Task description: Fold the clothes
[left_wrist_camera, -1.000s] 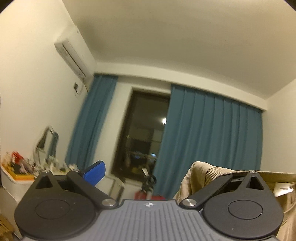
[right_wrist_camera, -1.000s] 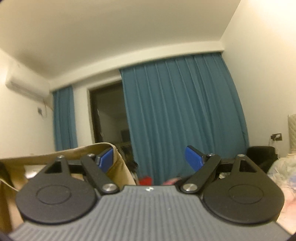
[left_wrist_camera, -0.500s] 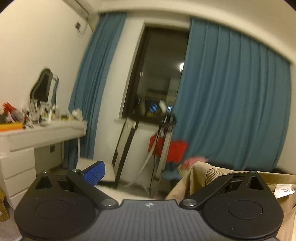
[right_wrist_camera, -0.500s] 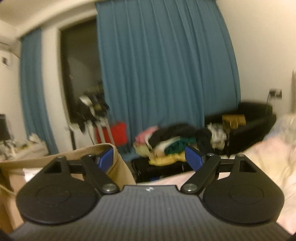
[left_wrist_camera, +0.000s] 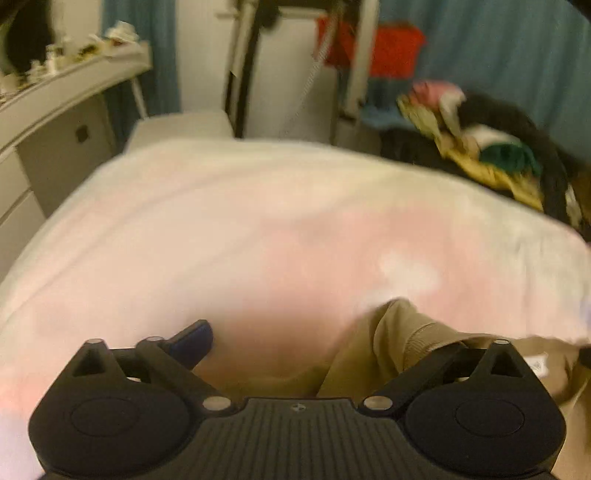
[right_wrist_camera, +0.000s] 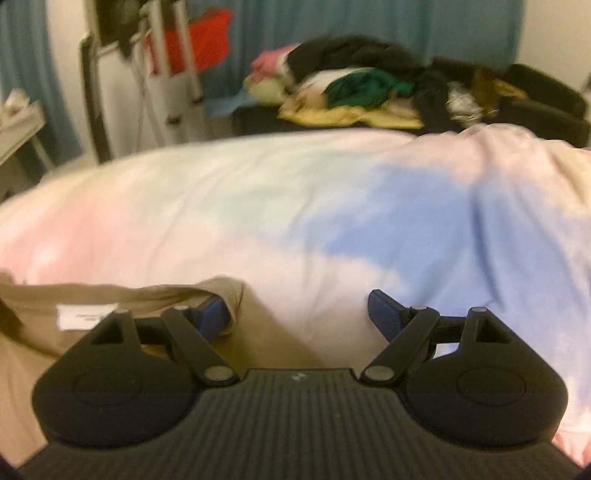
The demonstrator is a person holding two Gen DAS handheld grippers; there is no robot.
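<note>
Blue curtains (right_wrist_camera: 332,22) hang behind a bed (right_wrist_camera: 258,206) whose cover is blotched in pale pink, white and blue, and both cameras look down across it. Past the far edge of the bed a dark couch (right_wrist_camera: 546,110) carries a heap of clothes (right_wrist_camera: 354,92) in black, green, yellow and pink. Something red (left_wrist_camera: 395,51) hangs on a pale metal frame beside it, and a white dresser (left_wrist_camera: 55,122) with clutter on top stands at the left of the left wrist view.

A tan garment (left_wrist_camera: 373,350) lies low in both views, against the bed cover. In the left wrist view the left gripper (left_wrist_camera: 332,343) has one blue pad bare over the cover, while the other finger is buried under the ribbed edge of the tan cloth, so whether it is pinching the cloth cannot be told. In the right wrist view the right gripper (right_wrist_camera: 301,314) stands wide, its right pad bare over the blue patch of the cover and its left pad tucked under a fold of the tan cloth, with nothing squeezed between the two.

A white label (right_wrist_camera: 85,315) is sewn inside the garment; it carries small print, too blurred to read. The same label (left_wrist_camera: 537,363) shows at the right edge of the left wrist view, equally unreadable.
</note>
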